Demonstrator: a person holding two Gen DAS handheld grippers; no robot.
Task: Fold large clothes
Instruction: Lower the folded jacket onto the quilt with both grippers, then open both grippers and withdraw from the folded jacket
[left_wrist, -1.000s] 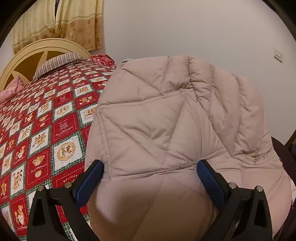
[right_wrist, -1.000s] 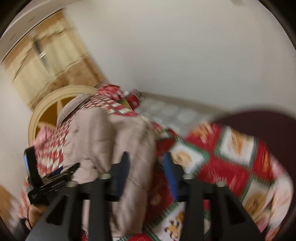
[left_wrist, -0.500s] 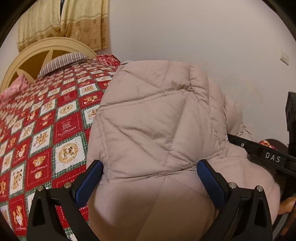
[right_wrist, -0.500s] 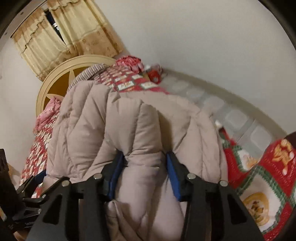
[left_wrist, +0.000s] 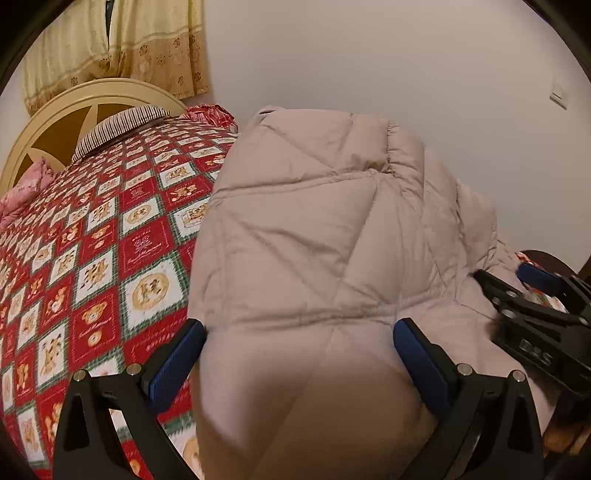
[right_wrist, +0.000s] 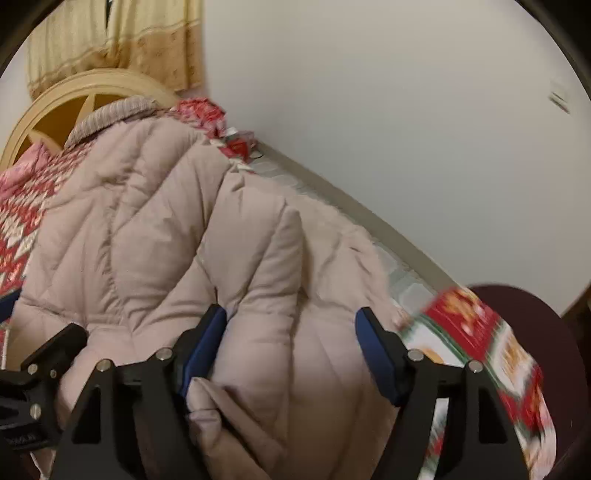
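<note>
Jacket (left_wrist: 317, 229), beige quilted puffer, lies bunched on the bed, over the red teddy-bear patchwork bedspread (left_wrist: 96, 258), on the side nearest the white wall (left_wrist: 369, 55).

Left gripper (left_wrist: 299, 354): jaws spread wide around a thick puffed fold of the jacket. Blue pads (left_wrist: 177, 365) sit right against the fabric on both sides. Reads as grasping the fold, though I can't tell how hard it is squeezed.

Right gripper (right_wrist: 291, 350): jaws are opening. Jacket bulk is between them, left pad touching the fabric, right pad apparently just clear of it, so released rather than clenched. That view is motion-blurred, so contact is hard to judge. Same gripper shows at the right edge of the left wrist view, resting low against the jacket's far side.

Background: cream round headboard (left_wrist: 92, 110), striped pillow (left_wrist: 122, 125), pink cushion (left_wrist: 22, 188) at the head of the bed, yellow curtain (left_wrist: 122, 48) above it. Dark rounded footboard (right_wrist: 517, 306) beside the bedspread corner in the right view.
</note>
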